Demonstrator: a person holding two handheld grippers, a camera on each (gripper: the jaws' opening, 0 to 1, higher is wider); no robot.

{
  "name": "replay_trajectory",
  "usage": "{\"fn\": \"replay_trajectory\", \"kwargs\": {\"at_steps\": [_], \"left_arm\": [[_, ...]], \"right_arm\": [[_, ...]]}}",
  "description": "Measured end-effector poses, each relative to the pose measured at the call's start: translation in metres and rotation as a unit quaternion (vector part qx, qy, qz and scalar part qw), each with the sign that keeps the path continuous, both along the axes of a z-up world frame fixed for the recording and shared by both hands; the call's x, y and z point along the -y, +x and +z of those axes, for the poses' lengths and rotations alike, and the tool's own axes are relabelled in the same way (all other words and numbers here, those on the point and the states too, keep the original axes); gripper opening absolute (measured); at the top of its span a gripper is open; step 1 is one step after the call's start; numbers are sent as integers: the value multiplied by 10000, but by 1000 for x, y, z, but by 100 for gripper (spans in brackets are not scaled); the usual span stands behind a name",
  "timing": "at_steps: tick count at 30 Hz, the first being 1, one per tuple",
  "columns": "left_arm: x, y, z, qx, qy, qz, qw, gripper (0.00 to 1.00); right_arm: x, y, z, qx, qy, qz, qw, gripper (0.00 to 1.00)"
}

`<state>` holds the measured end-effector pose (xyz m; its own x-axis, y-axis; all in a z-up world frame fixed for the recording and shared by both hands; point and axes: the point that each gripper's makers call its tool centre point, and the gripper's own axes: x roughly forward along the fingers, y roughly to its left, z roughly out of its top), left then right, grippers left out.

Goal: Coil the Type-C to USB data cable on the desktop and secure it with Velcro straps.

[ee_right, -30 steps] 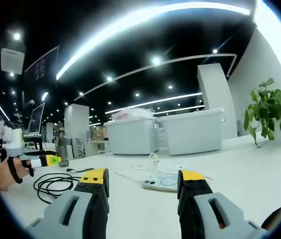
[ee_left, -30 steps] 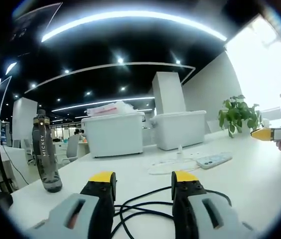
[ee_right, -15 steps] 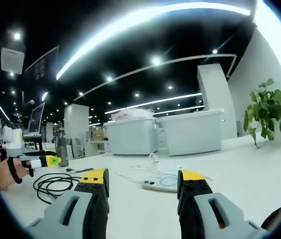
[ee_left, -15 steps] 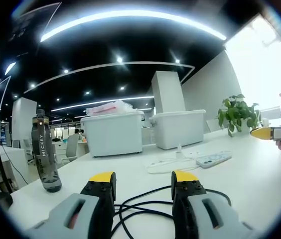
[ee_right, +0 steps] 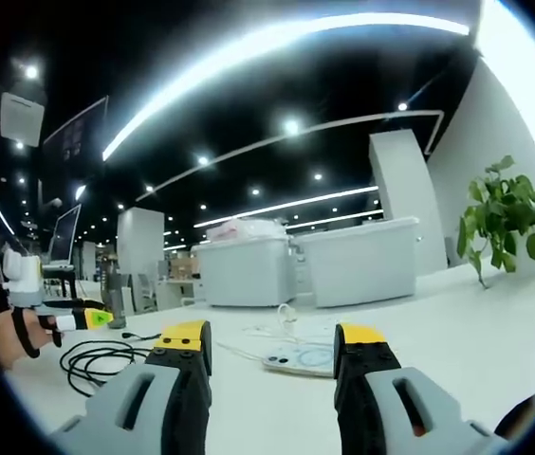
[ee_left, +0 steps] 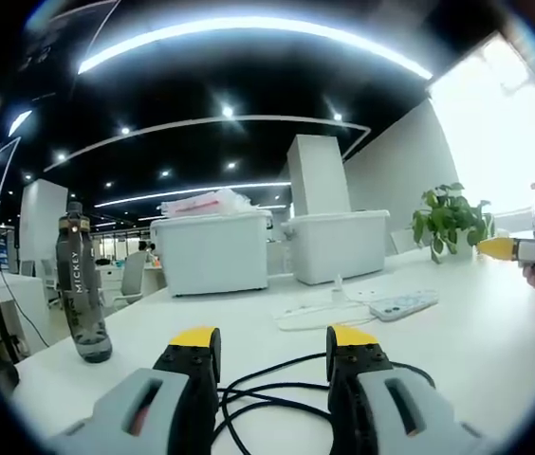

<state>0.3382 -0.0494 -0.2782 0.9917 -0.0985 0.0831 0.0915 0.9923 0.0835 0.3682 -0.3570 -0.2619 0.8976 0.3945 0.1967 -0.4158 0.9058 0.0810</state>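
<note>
Black cable [ee_left: 277,393] lies loose on desk [ee_left: 457,351], right under left gripper [ee_left: 272,349], jaws apart, set to grab. Right gripper [ee_right: 272,343] also wide, empty, well off; phone [ee_right: 298,357] ahead.

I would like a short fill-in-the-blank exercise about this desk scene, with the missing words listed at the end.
1. The cable lying loose between the left tool jaws is ____ in colour.
2. The bottle stands ____ on the desk.
3. Both tools are ____, holding nothing.
4. In the right gripper view, the plant stands to the ____ of the two bins.

Missing words: black; upright; open; right
</note>
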Motion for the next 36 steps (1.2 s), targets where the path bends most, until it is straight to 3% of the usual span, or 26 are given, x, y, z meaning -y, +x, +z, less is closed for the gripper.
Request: {"fn": "replay_trajectory", "kwargs": {"at_steps": [7, 14, 19, 27, 30, 31, 36], "left_arm": [[-12, -1, 10, 151, -134, 96, 9998, 45], [-25, -6, 32, 518, -235, 216, 9981, 45], [-40, -13, 51, 754, -240, 295, 9964, 45], [-80, -20, 72, 978, -251, 515, 9935, 44], [-92, -22, 78, 1047, -218, 493, 9930, 44], [-106, -21, 81, 1091, -145, 443, 9929, 44], [-105, -13, 80, 1080, 101, 118, 9940, 44]], "right_arm": [[-1, -1, 6, 142, 111, 43, 9998, 48], [-15, -2, 13, 300, -320, 195, 9988, 48], [-40, -6, 15, 330, -644, 540, 9959, 47], [-80, -6, 13, 126, -782, 1128, 9905, 45], [-99, -7, 14, 16, -849, 1404, 9865, 45], [-127, -10, 8, -114, -1069, 1817, 9775, 43], [-164, -12, -5, -503, -1089, 2438, 9624, 42]]}}
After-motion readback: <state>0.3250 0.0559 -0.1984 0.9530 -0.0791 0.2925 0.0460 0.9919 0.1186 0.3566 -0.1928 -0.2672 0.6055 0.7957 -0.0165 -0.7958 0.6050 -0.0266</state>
